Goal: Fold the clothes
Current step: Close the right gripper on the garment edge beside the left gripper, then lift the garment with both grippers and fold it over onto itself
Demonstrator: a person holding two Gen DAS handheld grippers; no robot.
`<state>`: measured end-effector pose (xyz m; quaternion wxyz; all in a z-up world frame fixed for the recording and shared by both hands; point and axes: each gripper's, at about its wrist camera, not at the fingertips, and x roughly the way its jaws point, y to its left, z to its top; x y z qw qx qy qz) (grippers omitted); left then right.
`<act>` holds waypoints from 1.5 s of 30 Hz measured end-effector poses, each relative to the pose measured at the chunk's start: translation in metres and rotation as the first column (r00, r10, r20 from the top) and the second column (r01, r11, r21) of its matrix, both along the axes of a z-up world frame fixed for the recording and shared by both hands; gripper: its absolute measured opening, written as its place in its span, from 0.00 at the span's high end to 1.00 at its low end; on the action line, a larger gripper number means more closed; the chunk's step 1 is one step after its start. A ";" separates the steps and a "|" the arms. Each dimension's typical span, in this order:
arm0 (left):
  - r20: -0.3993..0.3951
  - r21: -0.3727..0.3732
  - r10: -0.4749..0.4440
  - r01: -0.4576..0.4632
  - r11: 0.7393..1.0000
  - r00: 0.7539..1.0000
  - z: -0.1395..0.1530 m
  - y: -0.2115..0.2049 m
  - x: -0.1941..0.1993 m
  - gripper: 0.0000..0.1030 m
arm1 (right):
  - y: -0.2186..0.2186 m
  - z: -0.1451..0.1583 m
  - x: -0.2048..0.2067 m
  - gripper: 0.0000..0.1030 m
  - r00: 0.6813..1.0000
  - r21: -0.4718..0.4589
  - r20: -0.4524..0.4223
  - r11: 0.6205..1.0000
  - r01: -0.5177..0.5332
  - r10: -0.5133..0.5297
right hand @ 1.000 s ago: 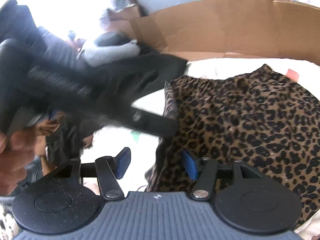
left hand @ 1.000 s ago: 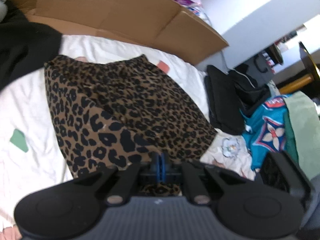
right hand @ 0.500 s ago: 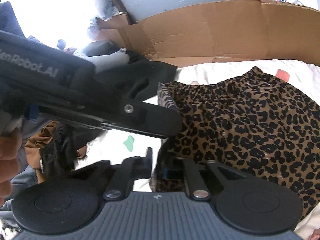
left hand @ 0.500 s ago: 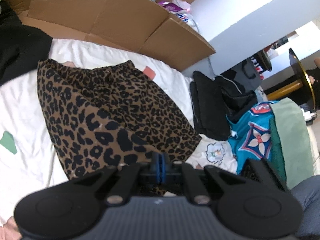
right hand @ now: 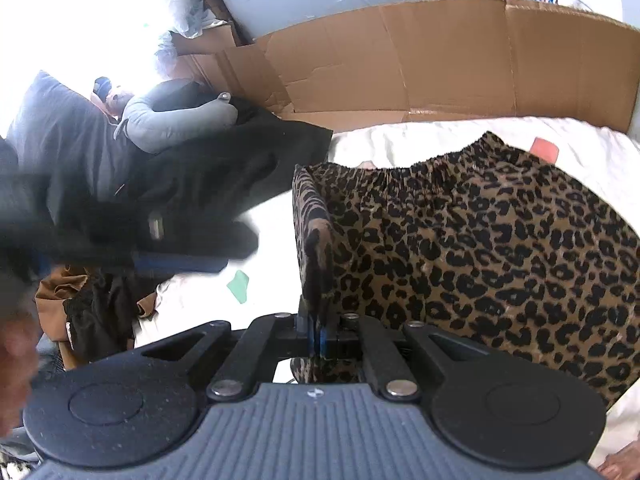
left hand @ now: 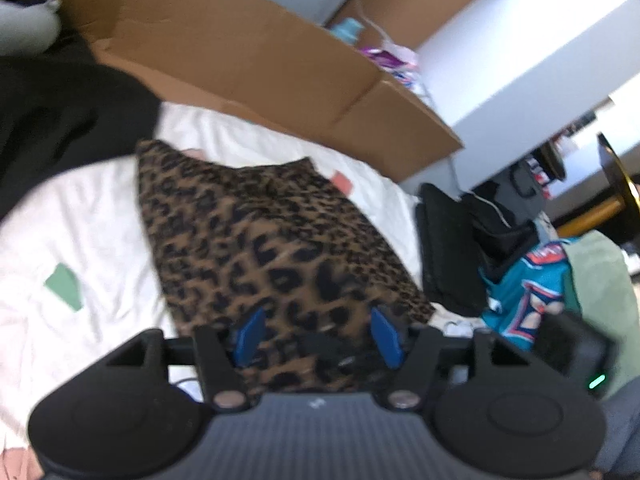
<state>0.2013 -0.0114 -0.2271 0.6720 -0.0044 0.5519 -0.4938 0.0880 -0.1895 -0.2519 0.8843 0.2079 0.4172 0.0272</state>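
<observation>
A leopard-print skirt (left hand: pixel 256 240) lies spread on a white sheet (left hand: pixel 80 208), its elastic waistband at the far end. My left gripper (left hand: pixel 316 334) is open, its blue pads apart just above the skirt's near hem. In the right wrist view the skirt (right hand: pixel 500 248) fills the right side. My right gripper (right hand: pixel 320 338) is shut on the skirt's near left corner, and that edge stands lifted from the sheet. The left gripper shows there as a blurred dark bar (right hand: pixel 120 248) at the left.
A brown cardboard wall (left hand: pixel 248 56) runs along the far side of the sheet. Black clothing (right hand: pixel 192 184) and a grey pillow lie at the left. A dark garment pile (left hand: pixel 452 248), a teal shirt (left hand: pixel 520 288) and green fabric sit to the right.
My left gripper has opened and let go of the skirt's hem. My right gripper has closed on the skirt's left corner and lifted that edge.
</observation>
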 end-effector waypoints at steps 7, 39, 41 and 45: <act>-0.029 0.041 0.117 -0.116 0.992 0.993 -0.040 0.028 0.006 0.37 | -0.022 0.023 0.025 1.00 0.997 -0.027 -0.036 0.997 -0.067 0.066; -0.058 0.200 -0.056 0.066 0.978 0.997 -0.126 -0.036 -0.058 0.37 | -0.197 0.002 0.017 1.00 0.962 0.004 -0.265 0.998 -0.068 0.067; -0.057 0.211 -0.067 0.077 0.974 0.996 -0.130 -0.037 -0.057 0.37 | -0.213 -0.007 0.008 1.00 0.965 0.025 -0.263 1.000 -0.011 0.018; -0.055 0.226 -0.087 0.097 0.969 0.995 -0.138 -0.040 -0.061 0.37 | -0.236 -0.030 -0.014 1.00 0.962 0.057 -0.269 0.996 0.063 -0.046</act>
